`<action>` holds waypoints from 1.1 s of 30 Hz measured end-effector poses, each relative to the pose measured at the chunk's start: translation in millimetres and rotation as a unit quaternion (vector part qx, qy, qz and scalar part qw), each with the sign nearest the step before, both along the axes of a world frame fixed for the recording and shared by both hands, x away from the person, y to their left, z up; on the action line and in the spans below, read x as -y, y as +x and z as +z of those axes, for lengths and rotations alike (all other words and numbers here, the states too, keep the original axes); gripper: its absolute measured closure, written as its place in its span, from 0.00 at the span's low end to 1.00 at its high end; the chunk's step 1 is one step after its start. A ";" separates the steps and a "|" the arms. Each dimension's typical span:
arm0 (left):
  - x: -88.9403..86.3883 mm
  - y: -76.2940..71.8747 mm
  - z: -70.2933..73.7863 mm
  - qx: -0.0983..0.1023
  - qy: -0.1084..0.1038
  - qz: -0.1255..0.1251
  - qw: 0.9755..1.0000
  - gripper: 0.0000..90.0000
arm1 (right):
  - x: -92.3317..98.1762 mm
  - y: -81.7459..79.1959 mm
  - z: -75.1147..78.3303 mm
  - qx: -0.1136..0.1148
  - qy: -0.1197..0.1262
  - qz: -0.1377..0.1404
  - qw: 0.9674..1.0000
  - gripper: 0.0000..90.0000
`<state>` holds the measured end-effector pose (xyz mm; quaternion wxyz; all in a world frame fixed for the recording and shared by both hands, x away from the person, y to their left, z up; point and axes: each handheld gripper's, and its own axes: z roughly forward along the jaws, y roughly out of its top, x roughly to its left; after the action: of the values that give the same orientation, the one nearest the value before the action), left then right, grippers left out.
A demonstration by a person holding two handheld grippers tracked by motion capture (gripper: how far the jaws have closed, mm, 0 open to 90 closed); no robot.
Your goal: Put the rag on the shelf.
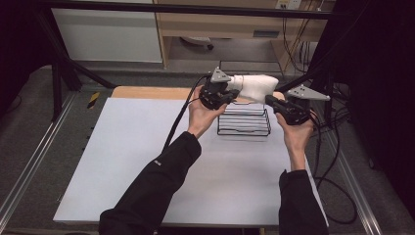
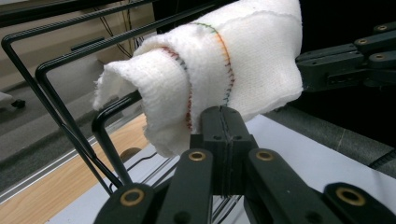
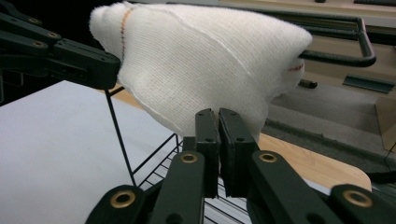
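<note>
While both claws pinch it, white cloth (image 1: 254,86) (folded) overhangs wire rack (image 1: 243,122).

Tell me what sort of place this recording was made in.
Probably a lab or workshop test bench: a white mat laid on a wooden table, a black frame of bars overhead, loose cables on the floor, and plain cabinets behind.
</note>
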<state>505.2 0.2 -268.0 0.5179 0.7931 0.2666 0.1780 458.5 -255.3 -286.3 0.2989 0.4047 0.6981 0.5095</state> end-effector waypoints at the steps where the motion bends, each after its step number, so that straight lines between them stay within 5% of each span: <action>1: -0.7 -1.5 0.5 0.001 -0.002 -0.001 1.000 0.99 | -0.1 -1.8 1.4 0.002 0.001 0.001 1.000 0.95; 13: -19.9 -21.0 10.2 -0.002 -0.007 -0.009 1.000 0.76 | -0.1 -25.2 28.1 0.017 0.010 0.024 1.000 0.71; 18: -35.9 -31.9 7.7 -0.015 0.005 -0.012 1.000 0.60 | -3.0 -32.5 33.3 0.009 0.015 0.027 0.999 0.53; 33: -123.8 -74.2 -19.0 -0.030 0.025 0.022 0.999 0.26 | -15.5 -55.1 9.4 -0.038 0.008 0.046 0.998 0.12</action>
<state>431.0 124.0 -287.0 0.4859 0.8044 0.2954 0.1719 403.4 -239.8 -276.9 0.2454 0.3940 0.7226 0.5123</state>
